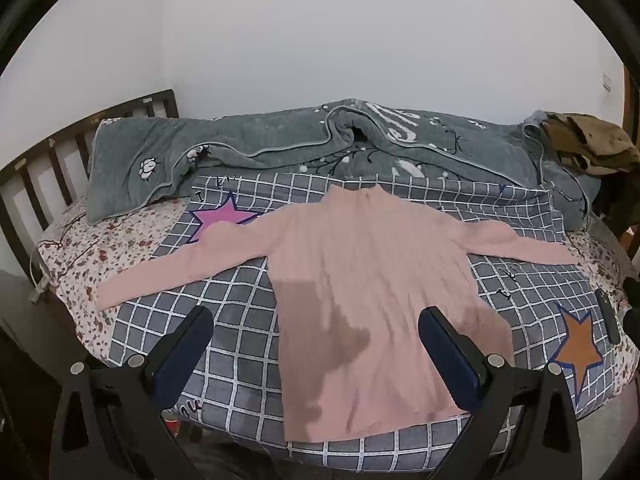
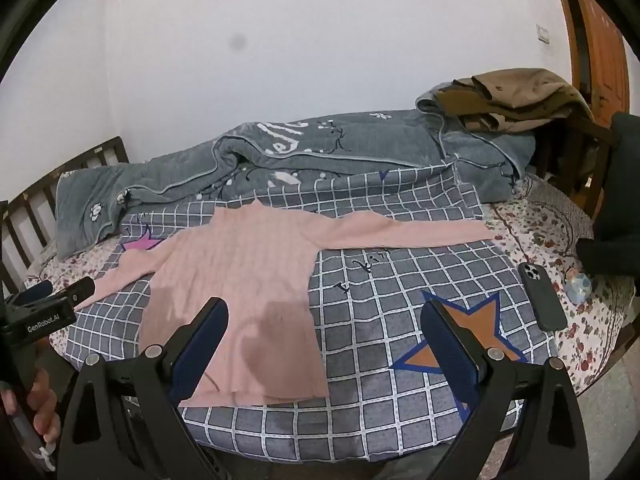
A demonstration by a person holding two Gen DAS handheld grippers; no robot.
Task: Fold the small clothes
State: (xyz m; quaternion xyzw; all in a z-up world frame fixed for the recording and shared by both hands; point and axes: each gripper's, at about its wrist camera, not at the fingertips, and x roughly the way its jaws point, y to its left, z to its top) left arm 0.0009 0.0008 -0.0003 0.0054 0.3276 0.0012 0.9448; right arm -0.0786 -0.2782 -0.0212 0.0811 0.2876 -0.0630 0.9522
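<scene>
Reading "GenRobot.AI" on left gripper (image 2: 60,300) beside pink sweater (image 2: 240,264).

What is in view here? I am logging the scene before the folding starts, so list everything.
pink sweater: one, pink, spread flat on the checked sheet, sleeves out
checked sheet: one, grey with white grid and stars, on the bed
grey blanket: one, grey, bunched along the far side
brown garment: one, brown, piled on the blanket's right end
floral sheet: one, white with red flowers, beneath everything
phone: one, dark, on the bed at right
headboard: one, dark wood, left
left gripper: black, open, over the sweater
right gripper: black, open, over the hem
</scene>
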